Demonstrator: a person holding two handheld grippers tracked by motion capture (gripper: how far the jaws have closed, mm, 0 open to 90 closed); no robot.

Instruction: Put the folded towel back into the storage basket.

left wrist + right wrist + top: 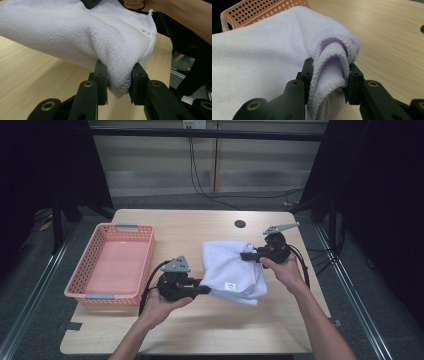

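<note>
Gripping the folded towel point(231, 267) at opposite ends, both grippers' jaws clamp bunched cloth, keeping it off the worktop point(200, 330); the basket point(112, 265) waits at nine o'clock.

Pink basket point(111, 265) blocking the table's point(215, 330) left side, bare wood open along near edge and far right

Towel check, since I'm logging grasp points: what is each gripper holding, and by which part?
Both hold the folded towel. The left gripper pinches its near folded corner; the right gripper clamps the bunched hemmed layers at the far corner.
</note>
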